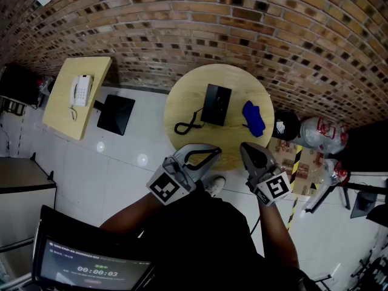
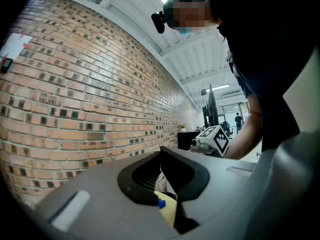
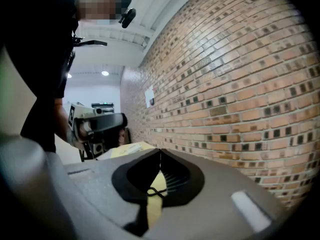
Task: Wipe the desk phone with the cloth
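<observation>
Two grippers hang over the near rim of the round table (image 1: pixel 182 96), and both are empty; the left gripper (image 1: pixel 216 153) has its jaws meeting at the tips, with nothing between them; the right gripper (image 1: pixel 245 146) is closed tip to tip in the same way; neither one touches anything on the table; the phone (image 1: pixel 216 105), black, lies near the middle of the table, beyond the grippers; its coiled cord (image 1: pixel 188 125) trails off its left side toward the near edge; the cloth (image 1: pixel 254 118), blue and bunched, lies just right of the phone and apart from it, ahead of the right gripper; below the left gripper's closed tips a sliver of yellow tabletop and a scrap of the blue cloth show; below the right gripper's tips the tabletop shows with a loop of the cord; a brick wall (image 1: pixel 242 17) curves behind the table; off to the left stands a second table (image 1: pixel 60 117) with a white phone (image 1: pixel 80 91) on it; a black square (image 1: pixel 115 114) sits on the floor between the two tables; a big clear bottle (image 1: pixel 321 132) sits at the right, near the wall
</observation>
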Available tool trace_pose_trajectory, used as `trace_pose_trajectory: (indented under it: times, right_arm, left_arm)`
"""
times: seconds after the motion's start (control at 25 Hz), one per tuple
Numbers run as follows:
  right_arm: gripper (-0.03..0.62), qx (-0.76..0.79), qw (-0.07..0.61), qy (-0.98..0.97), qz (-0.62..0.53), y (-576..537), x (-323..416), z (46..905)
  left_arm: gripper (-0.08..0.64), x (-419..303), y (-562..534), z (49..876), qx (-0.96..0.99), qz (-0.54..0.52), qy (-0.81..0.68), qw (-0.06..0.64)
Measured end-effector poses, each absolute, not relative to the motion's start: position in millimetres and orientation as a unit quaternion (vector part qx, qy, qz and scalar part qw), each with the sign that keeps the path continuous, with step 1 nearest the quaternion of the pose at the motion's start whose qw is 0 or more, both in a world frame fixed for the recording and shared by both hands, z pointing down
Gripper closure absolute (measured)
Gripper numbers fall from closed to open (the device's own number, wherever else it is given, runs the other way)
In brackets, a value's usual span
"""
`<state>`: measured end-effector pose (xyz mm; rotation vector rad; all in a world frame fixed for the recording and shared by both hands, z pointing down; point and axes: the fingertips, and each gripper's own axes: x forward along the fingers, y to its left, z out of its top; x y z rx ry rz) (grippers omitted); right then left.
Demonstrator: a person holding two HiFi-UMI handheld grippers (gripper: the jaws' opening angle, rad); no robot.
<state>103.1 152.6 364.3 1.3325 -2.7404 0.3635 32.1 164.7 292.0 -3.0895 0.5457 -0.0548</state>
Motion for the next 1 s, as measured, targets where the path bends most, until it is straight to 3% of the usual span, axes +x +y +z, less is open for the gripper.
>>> trace_pose_trajectory:
  times: [0.16,0.72,1.0]
  right_arm:
    - [0.591,0.475,0.061,-0.868,0.131,107.0,138.2,411.4]
    - [0.557,0.57,0.179,-0.764,0.242,38.8,223.1,576.6]
    - [0.449,0.567,0.242,-0.732,0.29,10.5,242.1,647.0]
  left_arm:
    - [0.557,37.5,133.9,295.5,-0.986,-0.019,0.155,0.062]
    - [0.551,43.9,65.0,358.5,-0.992,-0.037,0.121,0.025]
    - [0.551,40.3,45.4,384.1,-0.993,-0.046,0.111,-0.001]
